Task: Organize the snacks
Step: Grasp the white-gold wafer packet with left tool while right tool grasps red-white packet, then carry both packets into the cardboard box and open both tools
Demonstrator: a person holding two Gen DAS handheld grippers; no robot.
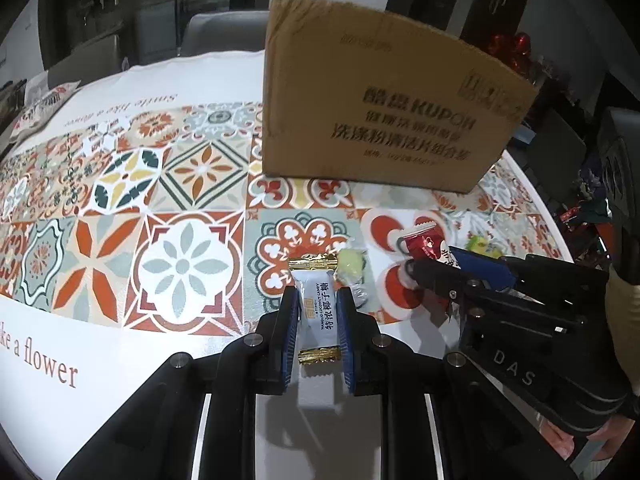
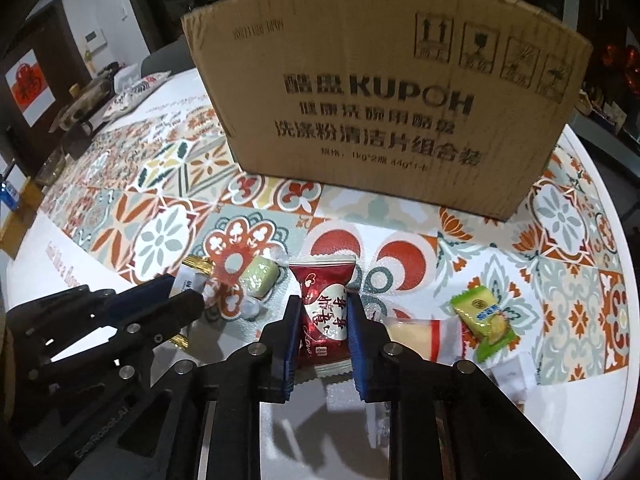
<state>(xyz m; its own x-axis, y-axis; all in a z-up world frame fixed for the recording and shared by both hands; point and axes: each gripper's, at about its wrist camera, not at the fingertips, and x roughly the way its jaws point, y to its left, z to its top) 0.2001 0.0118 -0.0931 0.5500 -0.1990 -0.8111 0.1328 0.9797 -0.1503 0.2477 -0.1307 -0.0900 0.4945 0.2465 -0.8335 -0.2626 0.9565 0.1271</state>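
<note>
My left gripper point(image 1: 318, 300) is shut on a white coconut candy point(image 1: 316, 312) with gold ends, just above the tablecloth. My right gripper point(image 2: 324, 304) is shut on a red candy point(image 2: 324, 308) with a white heart label; it shows in the left wrist view point(image 1: 424, 242) too. A brown cardboard box point(image 1: 384, 100) stands behind both, also in the right wrist view point(image 2: 384, 100). A pale green candy in clear wrap point(image 2: 258, 280) lies between the grippers. A green-yellow candy point(image 2: 486, 314) and a pale cream candy point(image 2: 416, 336) lie to the right.
The round table has a patterned tile cloth point(image 1: 120, 208). A snack bag point(image 2: 138, 90) and jars point(image 2: 80, 112) sit at the far left edge. A grey chair point(image 1: 224, 34) stands behind the table. The table edge curves close on the right point(image 2: 624, 280).
</note>
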